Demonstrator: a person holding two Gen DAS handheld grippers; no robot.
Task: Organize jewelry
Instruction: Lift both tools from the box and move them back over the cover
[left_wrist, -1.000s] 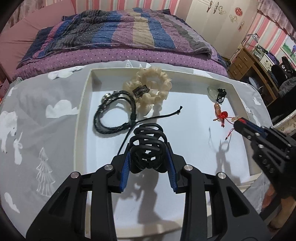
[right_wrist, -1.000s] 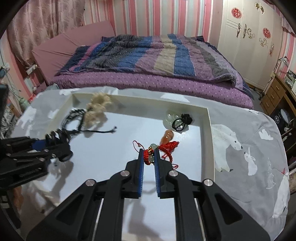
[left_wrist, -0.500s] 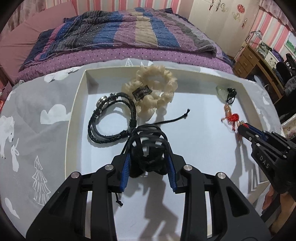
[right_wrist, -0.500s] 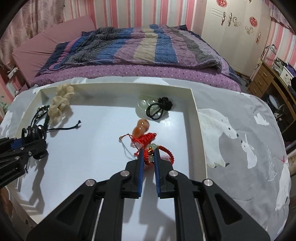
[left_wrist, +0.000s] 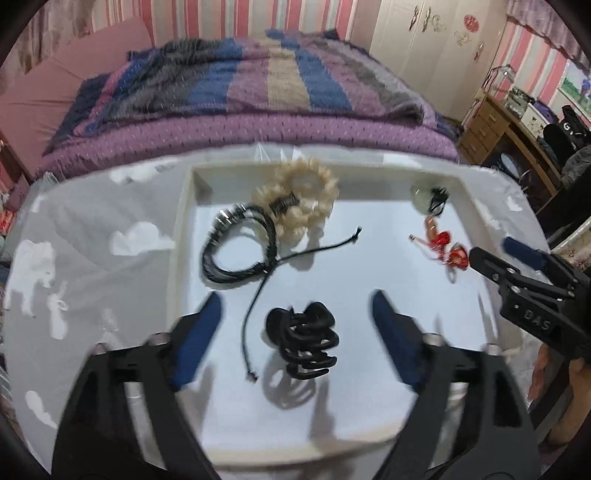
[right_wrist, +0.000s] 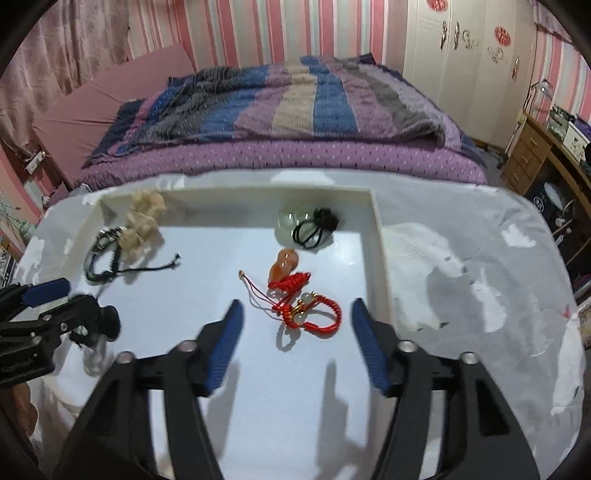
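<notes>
Both grippers are at the release step. The left gripper (left_wrist: 295, 317), jaws just spread, leaves the black clip (left_wrist: 304, 345) on the tray (left_wrist: 184, 229). The right gripper (right_wrist: 295, 339), jaws just opened too, frees the red bracelet (right_wrist: 310, 314) near the tray's right wall. Next, each likely backs off and picks another piece.

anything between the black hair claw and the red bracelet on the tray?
No. In the left wrist view, bare tray lies between the claw and the bracelet.

Even indoor light, soft shadows; motion blur, fisheye edge warp; source perhaps overhead.
</notes>
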